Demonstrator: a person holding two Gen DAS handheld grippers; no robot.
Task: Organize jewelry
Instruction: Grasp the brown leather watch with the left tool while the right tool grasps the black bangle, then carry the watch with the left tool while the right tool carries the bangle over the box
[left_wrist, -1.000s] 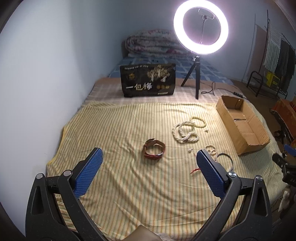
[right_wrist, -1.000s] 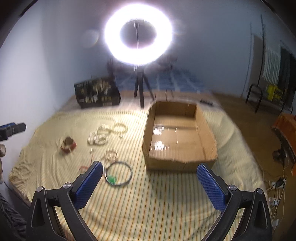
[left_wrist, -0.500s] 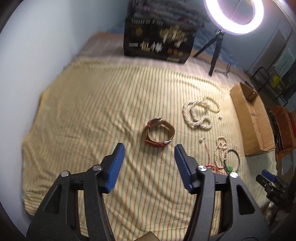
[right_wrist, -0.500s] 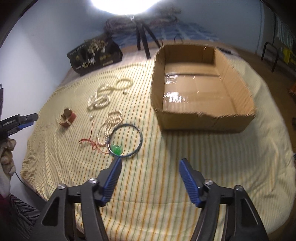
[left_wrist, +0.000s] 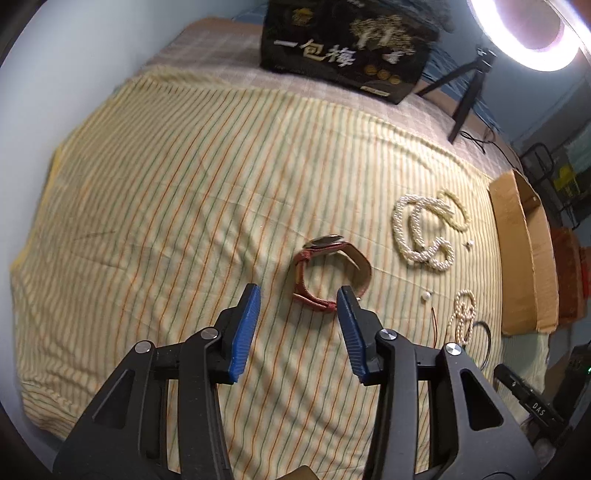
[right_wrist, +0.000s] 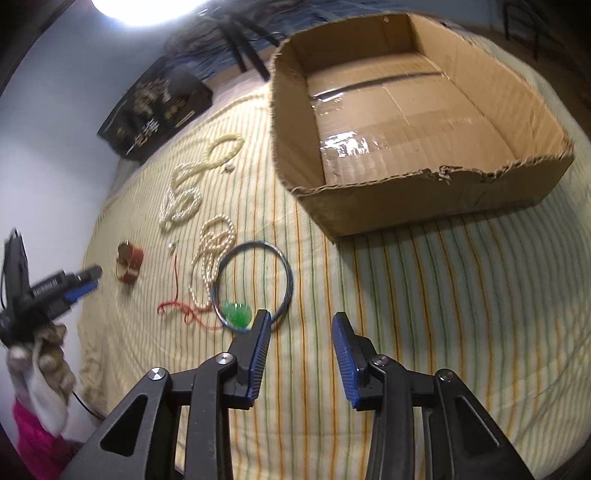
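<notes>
A red-strapped watch (left_wrist: 330, 273) lies on the striped sheet just beyond my left gripper (left_wrist: 298, 295), which is open and empty; its right finger is at the strap's near end. The watch also shows in the right wrist view (right_wrist: 129, 260). My right gripper (right_wrist: 300, 321) is open and empty, its left finger beside a blue cord ring (right_wrist: 255, 280) with a green pendant (right_wrist: 236, 310). White pearl strands (left_wrist: 421, 232) (right_wrist: 218, 254), a red string (right_wrist: 181, 306) and an empty cardboard box (right_wrist: 424, 199) lie beyond.
A black printed box (left_wrist: 347, 48) stands at the back of the bed. A ring light on a tripod (left_wrist: 469, 92) stands behind it. A loose pearl (left_wrist: 426, 295) lies near the watch. The left gripper and gloved hand (right_wrist: 40, 295) show at the bed's left edge.
Both grippers have tilted down and moved closer to the sheet, and both jaws have narrowed. The left is now at the watch, the right at the blue ring.
</notes>
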